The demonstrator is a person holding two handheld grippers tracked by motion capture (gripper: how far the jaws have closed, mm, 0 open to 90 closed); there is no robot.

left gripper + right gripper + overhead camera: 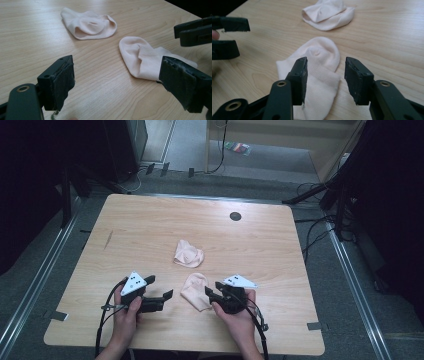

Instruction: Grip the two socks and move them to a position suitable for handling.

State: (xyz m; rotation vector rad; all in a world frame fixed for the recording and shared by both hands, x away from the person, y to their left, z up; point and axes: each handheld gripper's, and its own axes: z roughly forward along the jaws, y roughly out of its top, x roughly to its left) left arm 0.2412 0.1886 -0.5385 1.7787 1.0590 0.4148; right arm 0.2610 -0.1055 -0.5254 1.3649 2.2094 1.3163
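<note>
Two pale pink ankle socks lie on the wooden tabletop (150, 220), apart from each other. The nearer sock (196, 291) sits close to the front edge, between the two grippers; the farther sock (188, 254) lies crumpled toward the middle of the tabletop.

The right gripper (325, 75) hovers just over the nearer sock with its jaws partly apart; the fabric shows in the gap between them, but the pads do not press on it. The left gripper (117, 82) stands beside the same sock with its jaws wide and nothing between them.

The work looks to be pairing or folding the socks, and by that reading it is at an early stage: neither sock is gripped, they are not laid together, and both are rumpled. Grasping the nearer sock, straightening it and bringing it to the other one all seem left to do.

In the right gripper view the sock's lower part is cut off behind the jaws. Which end is cuff and which is toe is hard to tell on the farther sock.
</note>
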